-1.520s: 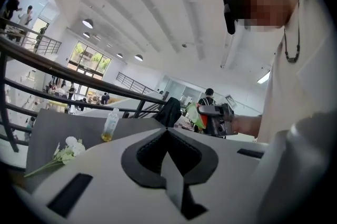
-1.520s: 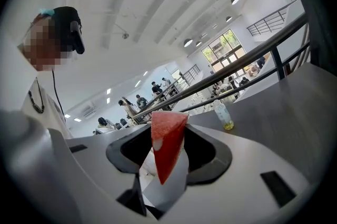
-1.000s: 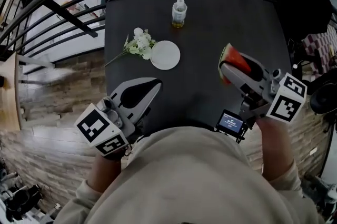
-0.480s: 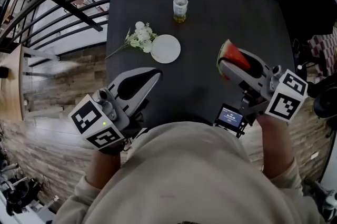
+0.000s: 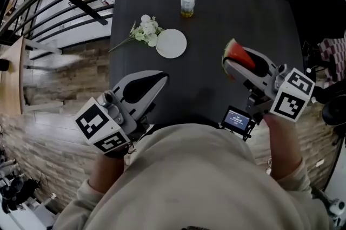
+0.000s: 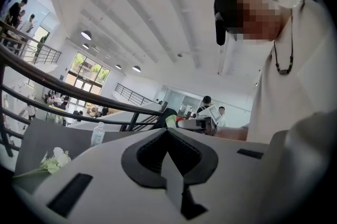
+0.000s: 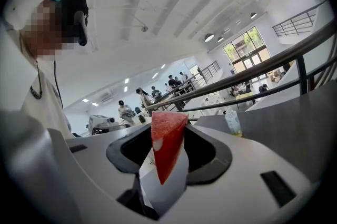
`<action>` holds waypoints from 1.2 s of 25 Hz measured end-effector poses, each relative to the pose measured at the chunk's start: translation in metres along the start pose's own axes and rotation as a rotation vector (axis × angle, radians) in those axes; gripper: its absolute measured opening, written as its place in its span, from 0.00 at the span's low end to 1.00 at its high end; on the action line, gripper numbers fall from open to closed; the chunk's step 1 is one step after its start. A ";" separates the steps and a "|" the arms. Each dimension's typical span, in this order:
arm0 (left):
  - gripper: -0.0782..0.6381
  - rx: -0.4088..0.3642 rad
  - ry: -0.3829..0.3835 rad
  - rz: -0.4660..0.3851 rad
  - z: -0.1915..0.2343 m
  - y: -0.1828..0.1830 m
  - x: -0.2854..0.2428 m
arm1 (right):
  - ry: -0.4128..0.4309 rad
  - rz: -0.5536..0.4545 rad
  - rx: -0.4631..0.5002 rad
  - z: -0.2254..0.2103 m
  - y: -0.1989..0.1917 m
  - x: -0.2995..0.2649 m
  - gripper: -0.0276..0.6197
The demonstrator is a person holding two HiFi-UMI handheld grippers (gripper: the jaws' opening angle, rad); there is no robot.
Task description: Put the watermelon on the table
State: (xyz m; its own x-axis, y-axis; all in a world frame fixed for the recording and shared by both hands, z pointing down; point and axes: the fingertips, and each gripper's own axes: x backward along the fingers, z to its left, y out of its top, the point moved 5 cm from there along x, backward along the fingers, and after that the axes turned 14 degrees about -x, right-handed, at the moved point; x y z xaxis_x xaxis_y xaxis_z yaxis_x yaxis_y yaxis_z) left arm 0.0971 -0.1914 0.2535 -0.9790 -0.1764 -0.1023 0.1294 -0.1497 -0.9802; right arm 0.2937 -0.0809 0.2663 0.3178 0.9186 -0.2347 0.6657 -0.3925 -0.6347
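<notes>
The right gripper [image 5: 230, 65] held the watermelon [image 5: 241, 57] in its jaws over the desk [image 5: 227, 12], while the left gripper [image 5: 162, 79] had its jaws together, empty.

I'm working on a mezzanine in a big public hall, canteen-like: black railing [image 5: 81, 5] beside my dark table [image 5: 243, 12], high white ceiling with round lamps [image 6: 88, 35], tall windows [image 6: 89, 70], people [image 7: 174, 82] standing about.
</notes>
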 end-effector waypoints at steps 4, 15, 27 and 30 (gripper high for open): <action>0.12 -0.078 0.022 -0.010 -0.009 0.004 0.003 | -0.009 0.024 -0.019 -0.006 -0.005 0.001 0.35; 0.12 -0.042 0.010 -0.008 -0.018 0.003 0.002 | -0.022 0.068 0.015 0.000 -0.003 0.005 0.35; 0.12 -0.094 0.032 0.105 -0.024 -0.021 0.018 | -0.026 0.151 0.021 -0.020 -0.012 -0.027 0.35; 0.12 -0.111 0.069 0.129 -0.022 -0.021 0.032 | -0.012 0.171 0.020 -0.017 -0.013 -0.035 0.35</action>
State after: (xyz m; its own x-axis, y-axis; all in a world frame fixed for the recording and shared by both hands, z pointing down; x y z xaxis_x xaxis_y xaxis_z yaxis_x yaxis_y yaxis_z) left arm 0.0597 -0.1723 0.2673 -0.9644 -0.1198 -0.2359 0.2400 -0.0214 -0.9705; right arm 0.2852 -0.1090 0.2953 0.4171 0.8390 -0.3495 0.5890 -0.5424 -0.5991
